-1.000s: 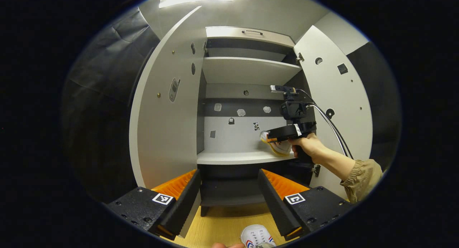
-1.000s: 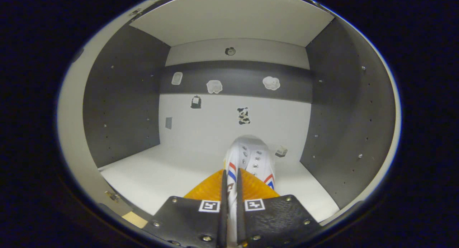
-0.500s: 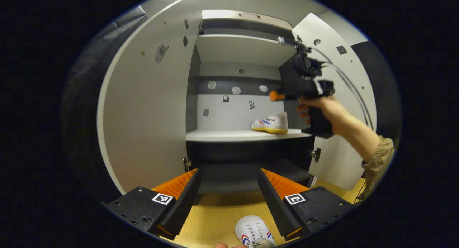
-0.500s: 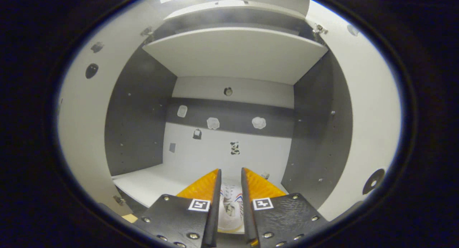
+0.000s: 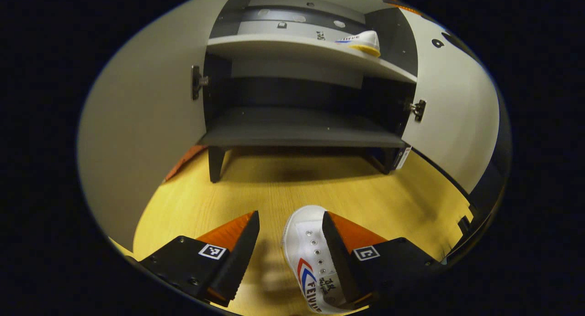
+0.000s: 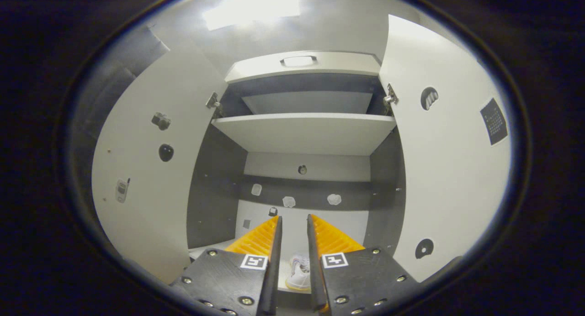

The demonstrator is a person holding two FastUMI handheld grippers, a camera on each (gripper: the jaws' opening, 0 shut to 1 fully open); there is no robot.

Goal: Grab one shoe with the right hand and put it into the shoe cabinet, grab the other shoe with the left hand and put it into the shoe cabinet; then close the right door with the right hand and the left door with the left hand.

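Left gripper point(image 5: 289, 243) spread wide, low over wooden floor point(image 5: 274, 188), straddling toe of second shoe point(image 5: 307, 256), not pinching. Right gripper point(image 6: 295, 243) parted narrowly, empty, facing open shoe cabinet point(image 6: 304, 133). First shoe point(image 5: 361, 40) on middle shelf point(image 5: 292, 49), right side.

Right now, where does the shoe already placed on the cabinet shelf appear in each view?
Left gripper view: the placed shoe lies at top right, on the right end of the pale shelf.
Right gripper view: it sits at bottom centre, seen through the gap of the jaws.
Shared landmark: the stickers on the back wall.
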